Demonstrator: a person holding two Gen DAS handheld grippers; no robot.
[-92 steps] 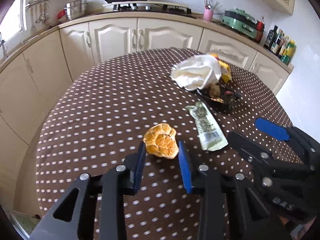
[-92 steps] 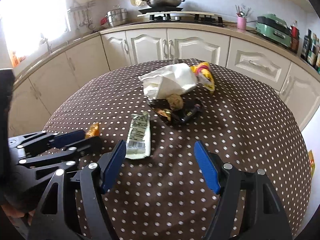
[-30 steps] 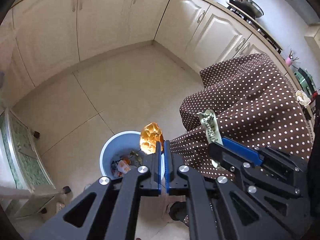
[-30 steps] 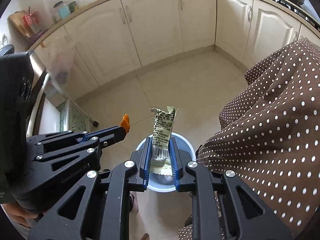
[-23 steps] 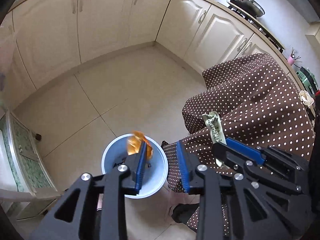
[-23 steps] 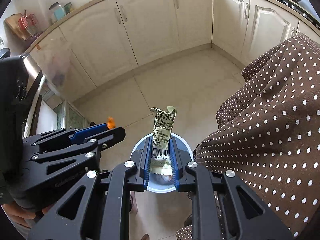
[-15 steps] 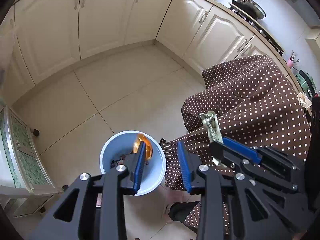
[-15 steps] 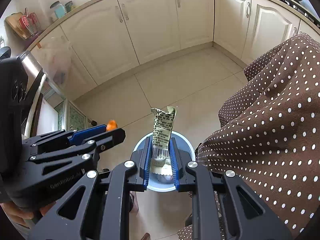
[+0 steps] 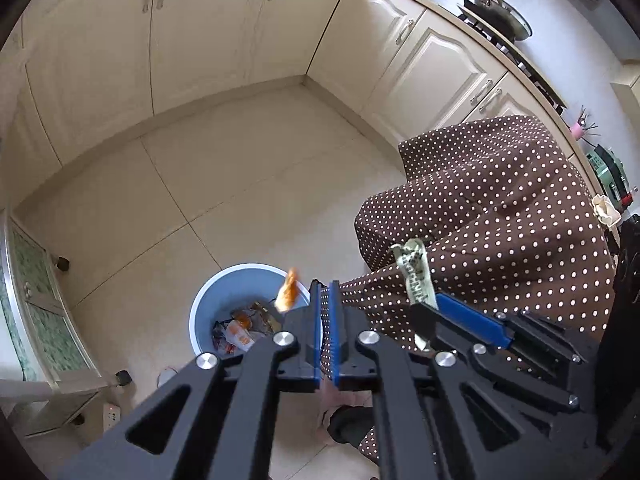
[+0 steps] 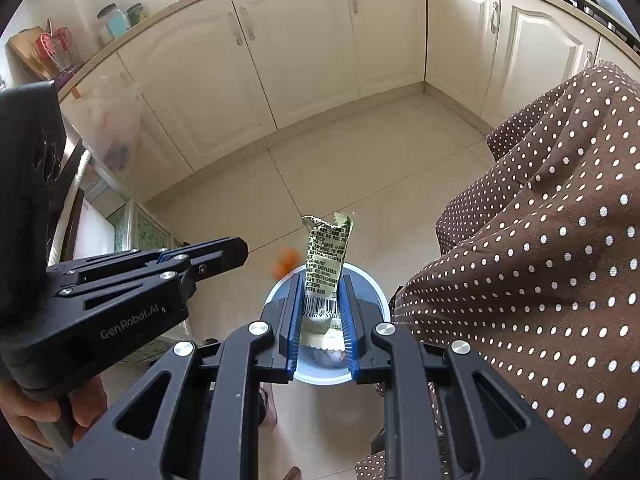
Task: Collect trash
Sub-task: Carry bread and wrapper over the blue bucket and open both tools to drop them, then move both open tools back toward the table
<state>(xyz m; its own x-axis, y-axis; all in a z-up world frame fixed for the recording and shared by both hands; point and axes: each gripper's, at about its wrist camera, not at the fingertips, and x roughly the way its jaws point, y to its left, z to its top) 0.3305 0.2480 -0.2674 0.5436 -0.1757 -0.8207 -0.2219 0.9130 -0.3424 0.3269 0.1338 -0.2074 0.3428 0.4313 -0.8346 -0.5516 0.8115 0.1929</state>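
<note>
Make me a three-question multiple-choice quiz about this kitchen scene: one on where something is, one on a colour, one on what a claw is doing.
1. Where is the bin?
A) on the tiled floor beside the table
B) on the countertop
C) on the table

2. What colour is the tablecloth?
A) plain green
B) brown with white dots
C) red striped

3. What is the right claw doing?
A) standing wide open and empty
B) gripping a pan
C) gripping a printed wrapper above the bin

Answers: 1 A, the bin stands on floor tiles next to the hanging cloth; 2 B, white dots cover brown fabric; 3 C, the wrapper sticks up between its blue pads.
</note>
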